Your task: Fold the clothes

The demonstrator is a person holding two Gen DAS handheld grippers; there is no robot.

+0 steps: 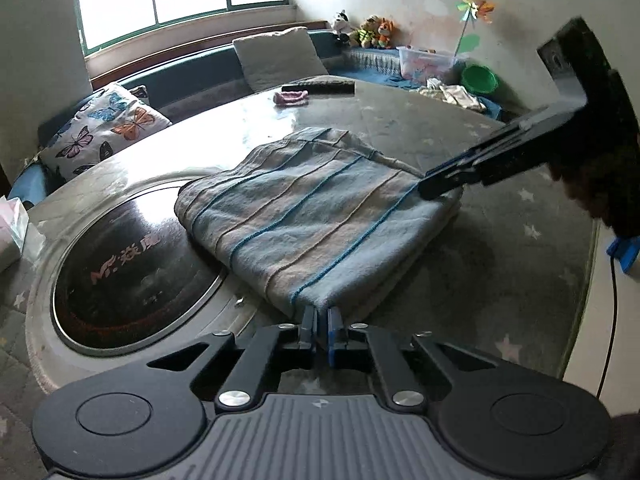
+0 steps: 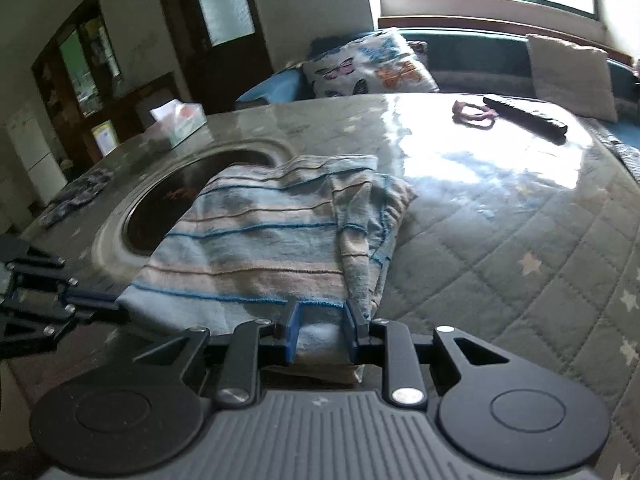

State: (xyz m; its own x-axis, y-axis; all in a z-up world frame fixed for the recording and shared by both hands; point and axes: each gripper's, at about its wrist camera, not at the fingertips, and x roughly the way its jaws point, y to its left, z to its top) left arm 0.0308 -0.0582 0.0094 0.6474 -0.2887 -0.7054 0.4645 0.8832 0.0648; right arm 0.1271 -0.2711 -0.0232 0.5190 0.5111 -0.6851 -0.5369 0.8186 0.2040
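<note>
Quilted table point(image 2: 520, 240) carries the striped folded garment point(image 1: 312, 216) directly ahead of both tongs: left tongs point(image 1: 321, 314) pinch its near corner, right tongs point(image 2: 322, 320) clamp the adjoining edge.

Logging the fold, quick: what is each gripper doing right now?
Left gripper: shut on the striped garment, at its near corner.
Right gripper: shut on a bunched edge of the same garment.
</note>
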